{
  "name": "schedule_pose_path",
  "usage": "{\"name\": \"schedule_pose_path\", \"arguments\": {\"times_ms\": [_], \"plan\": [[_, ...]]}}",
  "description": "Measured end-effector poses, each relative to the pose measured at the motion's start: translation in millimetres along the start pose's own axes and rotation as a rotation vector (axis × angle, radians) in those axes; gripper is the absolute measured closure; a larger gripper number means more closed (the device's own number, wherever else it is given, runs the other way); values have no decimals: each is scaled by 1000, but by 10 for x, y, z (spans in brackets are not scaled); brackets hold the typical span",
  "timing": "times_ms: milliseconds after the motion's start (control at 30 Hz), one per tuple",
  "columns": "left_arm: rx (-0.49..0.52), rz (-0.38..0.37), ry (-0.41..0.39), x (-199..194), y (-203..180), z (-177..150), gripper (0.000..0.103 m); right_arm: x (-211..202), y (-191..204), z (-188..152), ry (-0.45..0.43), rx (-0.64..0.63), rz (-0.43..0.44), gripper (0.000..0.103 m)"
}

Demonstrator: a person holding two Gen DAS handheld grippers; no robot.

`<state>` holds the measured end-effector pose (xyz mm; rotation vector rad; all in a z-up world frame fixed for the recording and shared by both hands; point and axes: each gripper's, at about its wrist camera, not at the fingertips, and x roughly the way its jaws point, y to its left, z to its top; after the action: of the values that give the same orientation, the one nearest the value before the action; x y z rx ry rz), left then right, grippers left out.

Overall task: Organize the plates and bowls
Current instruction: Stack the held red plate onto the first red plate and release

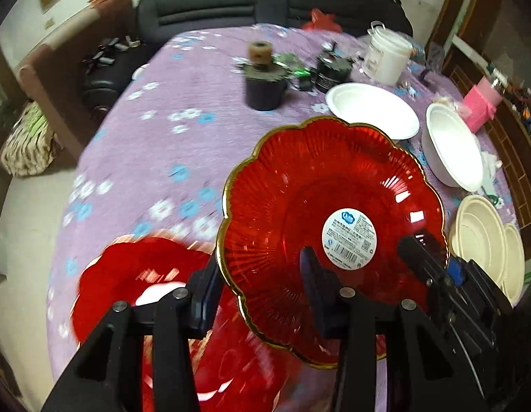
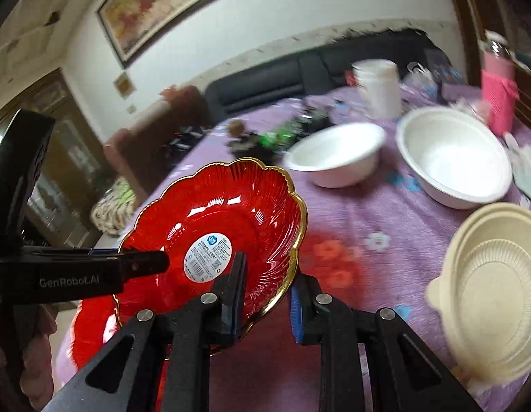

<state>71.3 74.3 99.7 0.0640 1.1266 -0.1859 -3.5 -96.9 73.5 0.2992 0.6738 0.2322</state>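
A red flower-shaped glass plate with a gold rim and a round white label is held tilted above the purple tablecloth. My left gripper is shut on its near rim, one finger inside, one outside. My right gripper is shut on the same plate at its opposite rim. The left gripper also shows in the right wrist view, reaching into the plate. A second red plate lies on the cloth below, blurred.
Two white bowls sit at the right. Cream disposable bowls are stacked at the right edge. A dark cup, a white bucket and a pink item stand further back. A dark sofa lies behind.
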Motion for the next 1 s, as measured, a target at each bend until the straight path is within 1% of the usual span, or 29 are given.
{"name": "schedule_pose_path", "arguments": {"times_ms": [100,167,300,400,467,567,633,700,733,800,867,900,967,1000], "plan": [[-54,-1,-22,-170,317,-190,61,-91,313,-95,10,-71,32,79],[-95,4,-35,-229,531,-334,61,-121,520,-185,32,-108,51,79],[-150,28,-38,-243,816,-565,61,-62,869,-328,82,-174,60,78],[-188,42,-26,-168,1015,-709,60,32,1080,-439,123,-222,55,78],[-221,41,-10,-101,1139,-781,61,137,1148,-510,165,-229,61,78],[-244,55,15,24,1276,-855,60,317,1203,-586,220,-227,63,78],[-252,72,26,102,1341,-882,60,426,1246,-639,245,-231,53,78],[-258,72,31,160,1391,-890,60,502,1284,-684,257,-238,38,78],[-263,58,23,165,1415,-889,60,504,1304,-696,245,-247,24,78],[-269,38,19,171,1447,-880,55,501,1333,-690,238,-259,17,78],[-288,-21,22,182,1496,-879,44,516,1335,-703,246,-257,12,77],[-299,-45,18,173,1516,-882,43,511,1343,-703,243,-257,8,77],[-310,-70,10,150,1530,-885,42,538,1382,-719,233,-279,-12,75],[-318,-90,8,140,1546,-894,42,553,1416,-733,227,-306,-25,70]]}}
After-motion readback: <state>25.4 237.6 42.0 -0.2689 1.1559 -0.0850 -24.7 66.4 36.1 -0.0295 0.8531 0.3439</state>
